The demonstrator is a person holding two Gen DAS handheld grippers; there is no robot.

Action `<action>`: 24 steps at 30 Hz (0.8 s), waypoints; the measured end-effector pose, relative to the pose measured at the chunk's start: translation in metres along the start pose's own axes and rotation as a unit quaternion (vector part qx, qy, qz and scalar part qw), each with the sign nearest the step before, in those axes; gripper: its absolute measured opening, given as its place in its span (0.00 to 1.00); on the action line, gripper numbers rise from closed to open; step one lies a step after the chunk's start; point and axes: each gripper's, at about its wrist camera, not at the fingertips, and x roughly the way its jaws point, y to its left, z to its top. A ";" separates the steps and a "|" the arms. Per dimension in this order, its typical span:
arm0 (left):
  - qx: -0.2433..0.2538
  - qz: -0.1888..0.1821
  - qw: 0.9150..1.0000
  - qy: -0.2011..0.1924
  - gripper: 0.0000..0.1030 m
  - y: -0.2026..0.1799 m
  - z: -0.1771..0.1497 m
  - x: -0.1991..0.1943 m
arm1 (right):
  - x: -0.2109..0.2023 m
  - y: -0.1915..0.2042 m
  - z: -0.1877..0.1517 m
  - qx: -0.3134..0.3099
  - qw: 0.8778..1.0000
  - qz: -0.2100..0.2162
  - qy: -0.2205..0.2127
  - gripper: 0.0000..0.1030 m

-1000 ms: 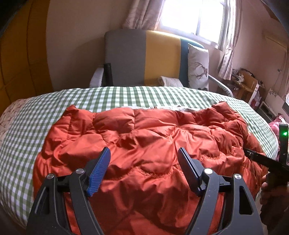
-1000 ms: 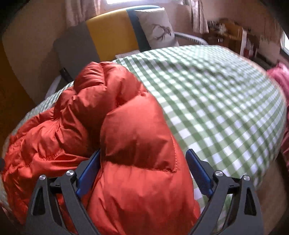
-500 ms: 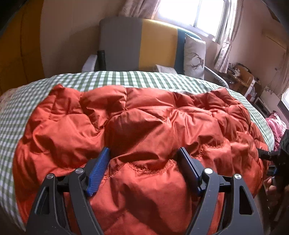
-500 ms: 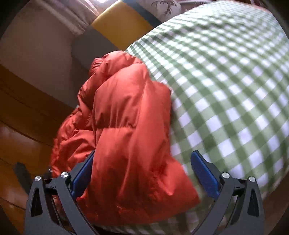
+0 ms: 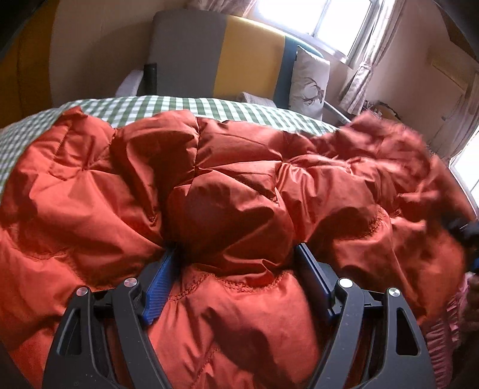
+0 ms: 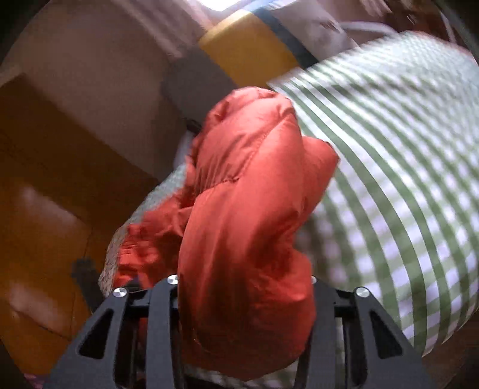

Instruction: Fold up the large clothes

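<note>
One orange puffer jacket (image 5: 239,191), two grippers. Left gripper (image 5: 239,263) spread, a quilted bulge of jacket between its fingers. Right gripper (image 6: 244,299): fingertips buried in jacket fabric, can't tell its state. Jacket spreads across the green checked bedcover (image 5: 167,106), filling mid-frame. One deer-print pillow (image 5: 308,80) upper right, window (image 5: 329,21) above, left view only. Right view blurred, adds orange-brown wood panel (image 6: 45,194) at left.
</note>
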 end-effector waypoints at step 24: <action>-0.118 -0.028 0.990 -0.072 0.53 0.168 -0.023 -0.156 | 0.122 0.288 -0.091 -0.357 0.929 -0.067 0.065 0.28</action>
